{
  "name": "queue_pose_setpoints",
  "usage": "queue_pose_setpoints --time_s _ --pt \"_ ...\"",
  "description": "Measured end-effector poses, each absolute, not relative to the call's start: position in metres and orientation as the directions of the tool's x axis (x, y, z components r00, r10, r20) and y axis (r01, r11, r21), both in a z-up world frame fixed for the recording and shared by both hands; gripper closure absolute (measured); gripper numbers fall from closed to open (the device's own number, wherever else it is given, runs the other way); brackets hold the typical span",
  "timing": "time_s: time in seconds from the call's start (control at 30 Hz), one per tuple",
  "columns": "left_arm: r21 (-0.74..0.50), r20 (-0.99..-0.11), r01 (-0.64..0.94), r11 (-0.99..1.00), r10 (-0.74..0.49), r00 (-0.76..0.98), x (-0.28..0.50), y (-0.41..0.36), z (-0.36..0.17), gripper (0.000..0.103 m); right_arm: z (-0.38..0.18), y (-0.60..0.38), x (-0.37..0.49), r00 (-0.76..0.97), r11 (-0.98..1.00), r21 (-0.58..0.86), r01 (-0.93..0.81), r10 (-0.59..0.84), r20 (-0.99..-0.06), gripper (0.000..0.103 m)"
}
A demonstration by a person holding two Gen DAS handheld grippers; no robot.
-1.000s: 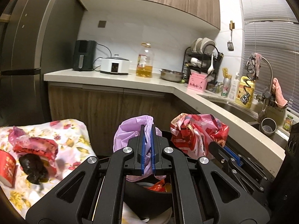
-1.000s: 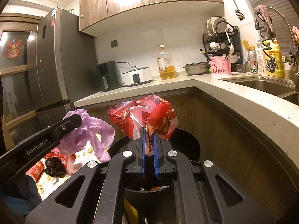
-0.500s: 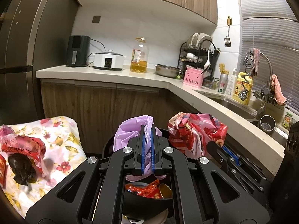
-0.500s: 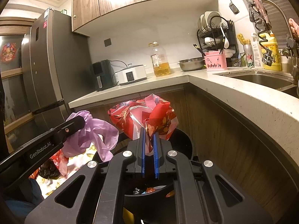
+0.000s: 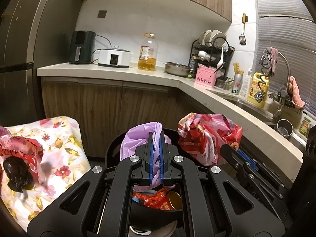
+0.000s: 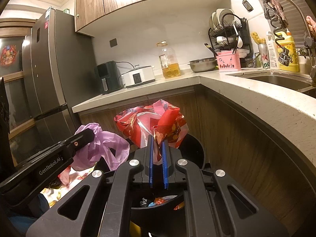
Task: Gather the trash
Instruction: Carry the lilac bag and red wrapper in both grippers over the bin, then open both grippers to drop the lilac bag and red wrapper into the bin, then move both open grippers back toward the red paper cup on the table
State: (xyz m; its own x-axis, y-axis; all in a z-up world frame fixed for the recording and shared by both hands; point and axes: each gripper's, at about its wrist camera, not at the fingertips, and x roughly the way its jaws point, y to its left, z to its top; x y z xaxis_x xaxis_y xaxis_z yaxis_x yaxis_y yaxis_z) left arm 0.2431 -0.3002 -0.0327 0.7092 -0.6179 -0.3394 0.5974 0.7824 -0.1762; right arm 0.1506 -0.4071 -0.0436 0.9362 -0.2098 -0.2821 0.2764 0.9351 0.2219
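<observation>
My left gripper (image 5: 156, 138) is shut on a crumpled purple plastic bag (image 5: 136, 138) and holds it above a black trash bin (image 5: 112, 152). My right gripper (image 6: 158, 142) is shut on a red and pink plastic bag (image 6: 150, 124), also above the bin (image 6: 194, 150). The red bag also shows in the left wrist view (image 5: 207, 136), and the purple bag in the right wrist view (image 6: 102, 146). Red wrappers and a can (image 5: 158, 197) lie inside the bin. A black lump in a red wrapper (image 5: 17, 169) lies on a floral cloth (image 5: 59, 138) at the left.
A wooden cabinet with a pale L-shaped counter (image 5: 126, 73) stands behind the bin, carrying an air fryer, a cooker, an oil bottle and a dish rack. A sink (image 5: 252, 106) is at the right. A grey fridge (image 6: 45, 79) stands at the left.
Both grippers have risen a little with their bags and tipped down slightly, so the bin's contents show more. Both grips are unchanged.
</observation>
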Motion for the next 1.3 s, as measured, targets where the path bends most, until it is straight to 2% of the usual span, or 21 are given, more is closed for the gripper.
queue_pose_setpoints --time_s 0.37,0.47,0.5,0.53,0.6,0.67,0.83,0.97,1.3 --pt "-0.178 -0.376 0.601 0.779 -0.619 0.690 0.250 -0.306 -0.044 0.097 -0.048 -0.412 0.155 0.929 0.933 0.223 0.284 -0.210 -0.306 0.086" --pt "-0.175 -0.384 0.592 0.787 -0.608 0.695 0.251 -0.305 -0.046 0.085 -0.048 -0.413 0.154 0.928 0.930 0.225 0.290 -0.215 -0.305 0.079" --pt "-0.177 -0.384 0.589 0.788 -0.607 0.696 0.251 -0.303 -0.047 0.074 -0.048 -0.414 0.153 0.927 0.930 0.225 0.291 -0.217 -0.305 0.077" --pt "-0.182 -0.383 0.586 0.790 -0.606 0.697 0.251 -0.301 -0.048 0.057 -0.048 -0.414 0.153 0.927 0.929 0.225 0.293 -0.219 -0.305 0.076" --pt "-0.195 -0.375 0.580 0.791 -0.607 0.701 0.250 -0.297 -0.049 0.044 -0.048 -0.413 0.152 0.927 0.928 0.226 0.296 -0.222 -0.303 0.068" --pt "-0.189 -0.375 0.577 0.795 -0.601 0.705 0.248 -0.295 -0.049 0.042 -0.049 -0.412 0.150 0.927 0.928 0.228 0.296 -0.222 -0.301 0.060" --pt "-0.153 -0.380 0.537 0.830 -0.551 0.743 0.241 -0.282 -0.051 0.028 -0.048 -0.408 0.146 0.928 0.929 0.223 0.295 -0.224 -0.296 0.048" --pt "-0.164 -0.384 0.496 0.853 -0.519 0.764 0.235 -0.264 -0.051 0.023 -0.046 -0.403 0.142 0.932 0.932 0.223 0.285 -0.215 -0.292 0.038" --pt "-0.187 -0.346 0.409 0.893 -0.449 0.824 0.211 -0.209 -0.046 0.012 -0.040 -0.379 0.130 0.947 0.947 0.218 0.237 -0.174 -0.271 0.022"
